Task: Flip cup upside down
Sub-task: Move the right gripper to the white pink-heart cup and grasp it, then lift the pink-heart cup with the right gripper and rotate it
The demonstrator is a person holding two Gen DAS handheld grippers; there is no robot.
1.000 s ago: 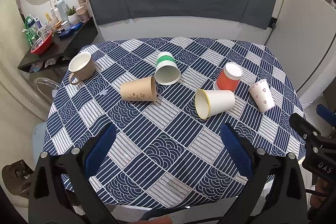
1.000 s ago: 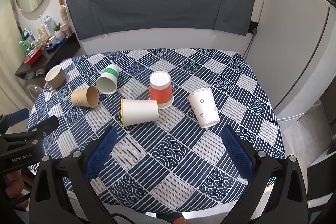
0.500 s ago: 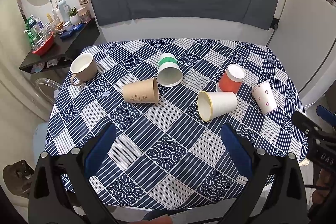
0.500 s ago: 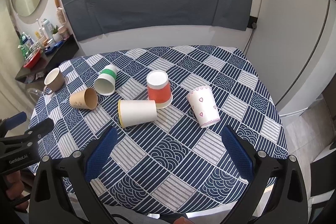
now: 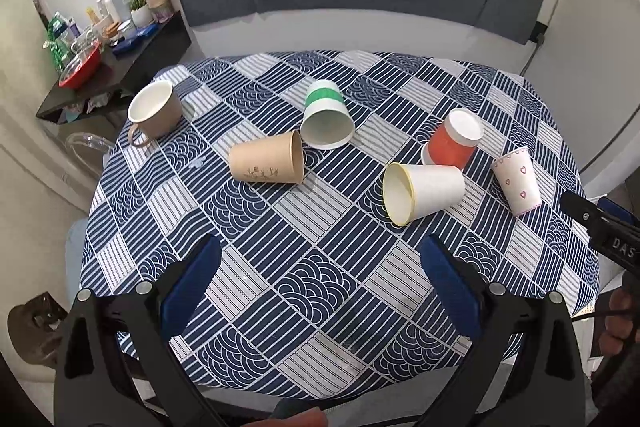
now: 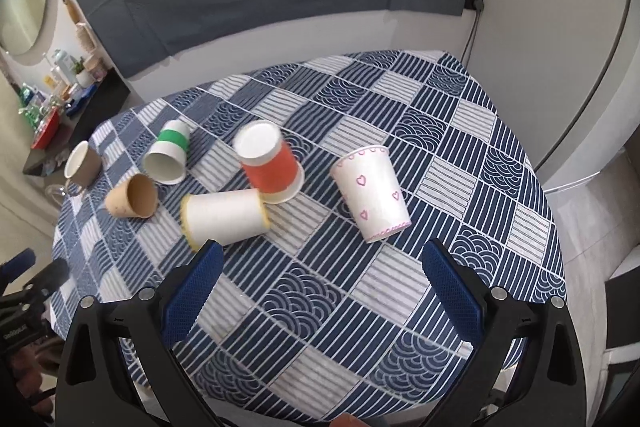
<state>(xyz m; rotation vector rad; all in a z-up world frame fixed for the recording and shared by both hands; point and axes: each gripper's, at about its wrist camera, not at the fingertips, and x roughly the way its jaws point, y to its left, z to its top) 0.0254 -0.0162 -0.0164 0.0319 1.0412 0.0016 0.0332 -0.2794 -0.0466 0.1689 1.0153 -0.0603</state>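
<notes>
Blue-padded right gripper [image 6: 320,291] has swung in closer over the heart cup [image 6: 372,193], jaws spread, nothing held; left gripper [image 5: 320,291] also spread. Flip hasn't started yet.

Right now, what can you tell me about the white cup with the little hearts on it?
The heart cup looks like a white paper cup with small pink hearts and a pink scalloped line near each end. It stands upside down on the blue patterned tablecloth, wide mouth down and narrow base up, looking tilted in the fisheye views. It stands apart near the table's right side, right of the red cup. Nothing but the cloth touches it, and neither hand-held gripper holds it.
</notes>
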